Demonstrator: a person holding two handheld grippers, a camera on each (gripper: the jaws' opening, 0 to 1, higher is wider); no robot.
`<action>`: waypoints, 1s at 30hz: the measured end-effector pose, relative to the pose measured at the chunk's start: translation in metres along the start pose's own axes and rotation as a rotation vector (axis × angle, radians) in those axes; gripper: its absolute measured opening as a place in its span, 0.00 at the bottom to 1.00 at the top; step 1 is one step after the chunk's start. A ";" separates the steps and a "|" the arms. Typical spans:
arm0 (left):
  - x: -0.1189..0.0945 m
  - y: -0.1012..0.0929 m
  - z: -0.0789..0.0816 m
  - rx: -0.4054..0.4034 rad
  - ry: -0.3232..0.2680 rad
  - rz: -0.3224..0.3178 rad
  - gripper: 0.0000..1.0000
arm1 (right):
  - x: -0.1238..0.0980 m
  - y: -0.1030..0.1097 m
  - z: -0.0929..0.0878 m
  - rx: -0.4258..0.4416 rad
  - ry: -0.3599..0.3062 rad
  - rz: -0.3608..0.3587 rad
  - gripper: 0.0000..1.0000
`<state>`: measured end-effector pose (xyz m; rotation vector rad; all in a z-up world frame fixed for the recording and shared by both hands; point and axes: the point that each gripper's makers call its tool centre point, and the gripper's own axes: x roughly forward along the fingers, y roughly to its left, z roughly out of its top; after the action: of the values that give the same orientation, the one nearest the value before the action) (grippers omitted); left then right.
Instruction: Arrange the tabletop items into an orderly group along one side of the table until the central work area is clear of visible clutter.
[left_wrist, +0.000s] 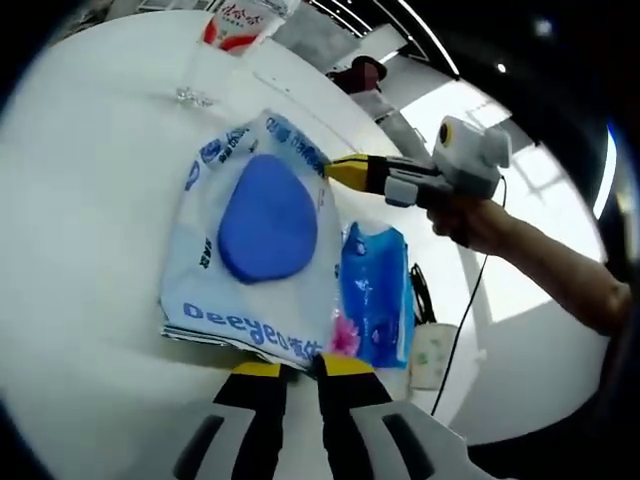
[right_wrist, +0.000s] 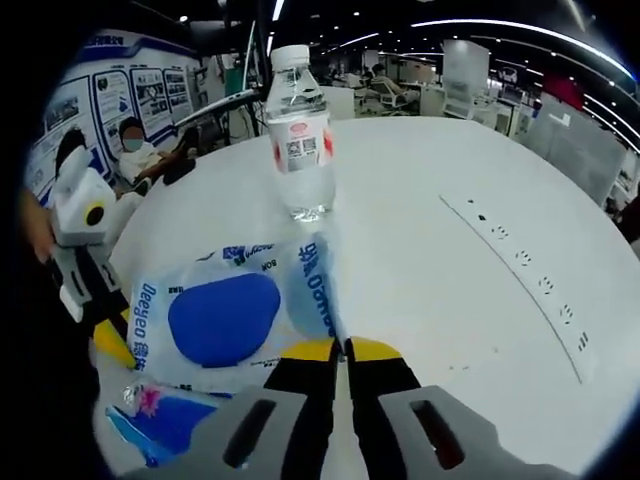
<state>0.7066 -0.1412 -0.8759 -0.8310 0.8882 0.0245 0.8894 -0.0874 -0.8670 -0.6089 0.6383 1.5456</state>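
So the big wet-wipes pack (left_wrist: 262, 245) with the blue oval lid is lying flat on the white round surface (left_wrist: 90, 230), and both grippers have a corner of it. In the left gripper view, the left gripper (left_wrist: 298, 370) has its yellow-tipped jaws pinched nearly together right on the pack's near edge, where the "Deeyeo" print runs. The right gripper (left_wrist: 340, 170) comes in from the right with a person's hand (left_wrist: 480, 222) behind it, its yellow tips closed on the far corner of the same pack. In the right gripper view those jaws look squeezed tight on the pack's edge too. A smaller blue tissue packet (left_wrist: 376, 295) sits just beside the wipes, touching or slightly tucked under it, hard to say which. A clear water bottle (right_wrist: 298, 135) with a red and white label stands upright further along the surface, apart from the wipes. There's also a strip of sockets (right_wrist: 525, 268) set into the surface off to the side.
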 end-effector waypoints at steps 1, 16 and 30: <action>0.000 0.000 0.000 0.004 -0.002 0.000 0.06 | -0.001 0.000 0.000 -0.005 0.005 -0.001 0.00; -0.016 -0.014 0.024 -0.004 -0.073 -0.030 0.00 | -0.035 -0.012 0.026 -0.022 -0.050 -0.071 0.00; -0.034 -0.031 0.040 0.072 -0.087 -0.048 0.00 | -0.080 -0.021 0.017 0.021 -0.087 -0.175 0.00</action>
<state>0.7222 -0.1269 -0.8192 -0.7784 0.7828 -0.0136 0.9159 -0.1302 -0.7996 -0.5630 0.5207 1.3922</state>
